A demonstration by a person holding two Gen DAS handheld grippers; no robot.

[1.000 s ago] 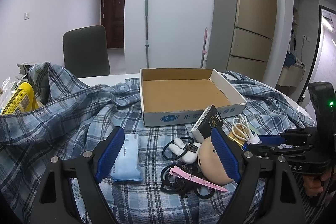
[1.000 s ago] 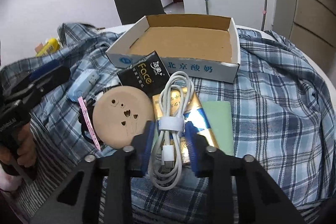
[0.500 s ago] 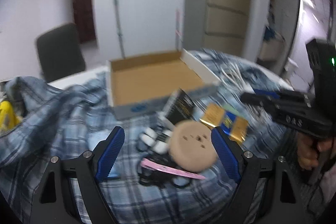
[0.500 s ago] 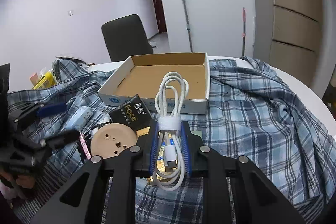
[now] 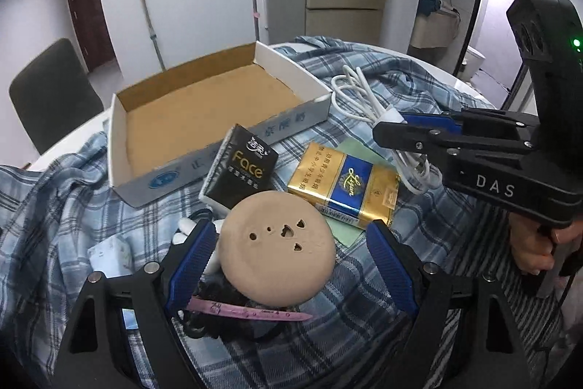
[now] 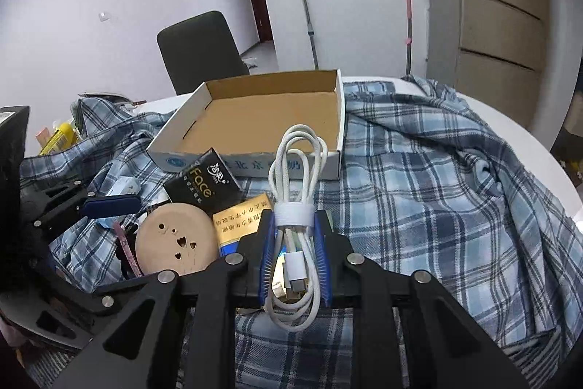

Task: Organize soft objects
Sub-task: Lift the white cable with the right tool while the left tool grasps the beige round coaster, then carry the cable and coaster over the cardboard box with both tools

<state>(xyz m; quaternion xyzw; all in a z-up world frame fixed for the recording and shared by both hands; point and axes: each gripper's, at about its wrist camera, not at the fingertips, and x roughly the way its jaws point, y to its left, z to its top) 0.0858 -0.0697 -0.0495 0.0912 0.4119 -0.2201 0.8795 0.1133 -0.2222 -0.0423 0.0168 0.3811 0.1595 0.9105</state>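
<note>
My right gripper (image 6: pixel 294 259) is clamped on the coiled white charging cable (image 6: pixel 297 177), lifted clear of the checked cloth. Left gripper (image 5: pixel 291 254) gapes around the round tan puff (image 5: pixel 277 245). I would carry the cable level over the shallow cardboard tray (image 6: pixel 333 157), clearing its near wall before letting go.

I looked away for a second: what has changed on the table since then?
The right gripper, shut on the white cable, has lifted it off the gold pack. The left gripper, open, has closed in around the tan round sponge. The cardboard box, black Face pack and plaid shirt stayed put.
</note>
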